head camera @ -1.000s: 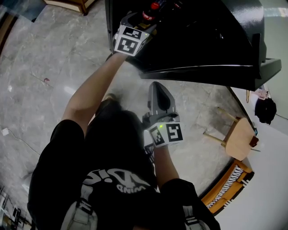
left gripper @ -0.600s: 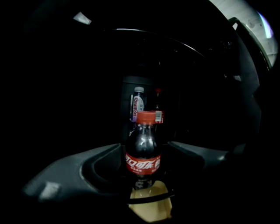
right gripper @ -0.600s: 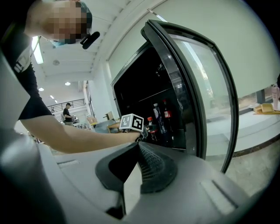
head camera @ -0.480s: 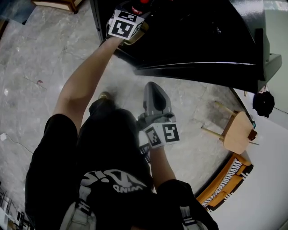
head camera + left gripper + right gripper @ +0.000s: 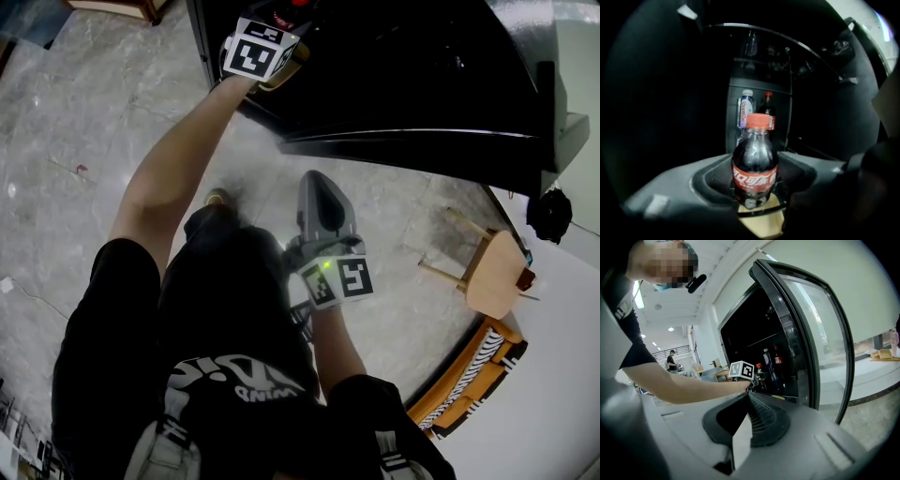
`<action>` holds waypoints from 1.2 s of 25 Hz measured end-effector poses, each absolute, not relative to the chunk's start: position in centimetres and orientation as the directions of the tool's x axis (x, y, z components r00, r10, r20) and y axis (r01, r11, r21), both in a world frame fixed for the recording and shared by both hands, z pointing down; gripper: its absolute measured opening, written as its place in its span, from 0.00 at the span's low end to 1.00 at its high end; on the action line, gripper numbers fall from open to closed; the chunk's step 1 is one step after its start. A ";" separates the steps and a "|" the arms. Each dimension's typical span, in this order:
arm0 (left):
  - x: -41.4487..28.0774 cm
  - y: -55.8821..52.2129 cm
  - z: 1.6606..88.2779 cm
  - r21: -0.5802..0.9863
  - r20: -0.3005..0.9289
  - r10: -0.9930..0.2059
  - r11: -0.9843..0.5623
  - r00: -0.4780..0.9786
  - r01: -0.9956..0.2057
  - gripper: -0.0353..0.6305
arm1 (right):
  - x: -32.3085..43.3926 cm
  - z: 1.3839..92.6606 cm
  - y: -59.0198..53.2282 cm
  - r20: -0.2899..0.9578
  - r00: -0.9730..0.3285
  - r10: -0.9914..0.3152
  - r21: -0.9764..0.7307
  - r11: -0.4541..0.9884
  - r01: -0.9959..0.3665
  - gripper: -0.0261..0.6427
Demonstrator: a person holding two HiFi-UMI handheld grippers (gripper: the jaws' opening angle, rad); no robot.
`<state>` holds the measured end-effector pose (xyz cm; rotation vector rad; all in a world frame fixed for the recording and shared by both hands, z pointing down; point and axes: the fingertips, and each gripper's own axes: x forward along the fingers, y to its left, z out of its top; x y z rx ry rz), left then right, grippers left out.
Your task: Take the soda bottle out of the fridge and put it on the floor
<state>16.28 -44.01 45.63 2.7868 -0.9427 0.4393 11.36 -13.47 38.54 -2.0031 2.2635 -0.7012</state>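
The soda bottle [image 5: 754,164], dark cola with a red cap and red label, stands upright between the jaws of my left gripper [image 5: 754,192] on a tan shelf inside the dark fridge [image 5: 422,75]. The jaws are closing, and their pads sit against both sides of the bottle with no gap showing. In the head view my left gripper [image 5: 274,36] reaches into the fridge at the top, where the bottle's red top [image 5: 298,3] just shows. My right gripper [image 5: 315,183] hangs shut and holds nothing above the floor in front of the fridge.
A water bottle [image 5: 746,110] and another cola bottle [image 5: 768,107] stand deeper on the fridge shelf. The glass fridge door [image 5: 825,333] is swung open to the right. A wooden stool [image 5: 492,277] and a striped bench [image 5: 469,389] stand on the marble floor [image 5: 75,141].
The left gripper has pushed further into the fridge and now stays still. The right gripper has barely moved.
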 end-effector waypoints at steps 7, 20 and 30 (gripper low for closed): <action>13.5 -40.8 44.1 0.067 0.308 -0.563 -0.791 0.767 -0.608 0.49 | 11.2 39.0 -12.6 0.290 -0.211 -0.933 -0.360 0.098 -0.928 0.04; 8.4 -32.6 42.2 0.076 0.225 -0.580 -0.791 0.783 -0.607 0.49 | 9.0 43.1 -8.3 0.298 -0.285 -0.911 -0.358 0.170 -0.918 0.04; 3.0 -27.2 48.8 0.087 0.254 -0.583 -0.781 0.772 -0.618 0.49 | 7.2 49.2 -7.0 0.301 -0.331 -0.894 -0.339 0.224 -0.914 0.04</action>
